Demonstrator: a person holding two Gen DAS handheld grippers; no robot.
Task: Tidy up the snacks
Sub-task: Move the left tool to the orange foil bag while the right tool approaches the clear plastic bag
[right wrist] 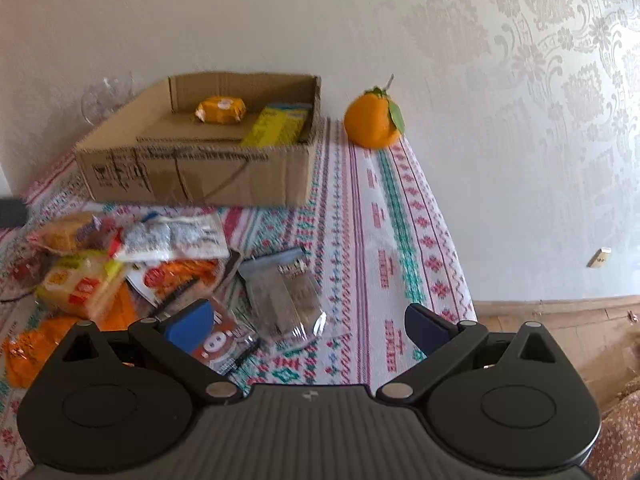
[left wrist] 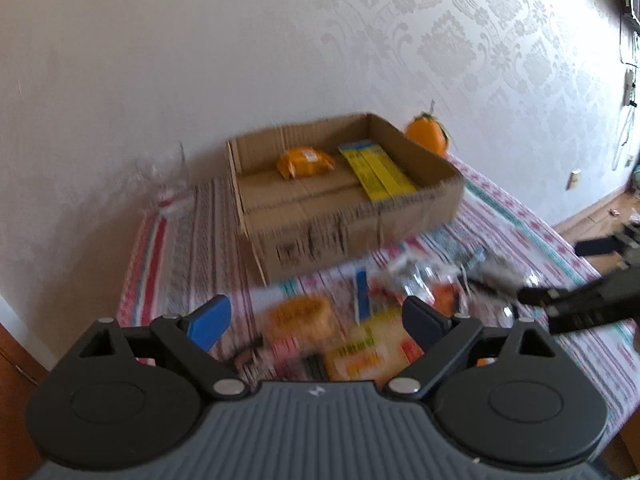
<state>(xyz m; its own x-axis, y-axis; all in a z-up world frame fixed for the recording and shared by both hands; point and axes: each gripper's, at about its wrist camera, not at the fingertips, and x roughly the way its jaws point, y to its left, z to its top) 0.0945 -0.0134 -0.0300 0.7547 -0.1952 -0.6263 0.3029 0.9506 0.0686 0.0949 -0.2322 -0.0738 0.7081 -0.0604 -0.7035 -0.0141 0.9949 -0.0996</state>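
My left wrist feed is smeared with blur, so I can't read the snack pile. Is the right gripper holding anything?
Observer: No. The right gripper is open, with nothing between its pads.
Operator: What lies under it?
Observer: A clear packet with grey-brown contents, flat on the tablecloth at the pile's right edge.
Operator: Anything by its left finger?
Observer: A red packet with a white figure, partly hidden behind that finger.

Both wrist views look down, near, across the snack pile (right wrist: 132, 264) toward the shared cardboard box (left wrist: 344, 216).
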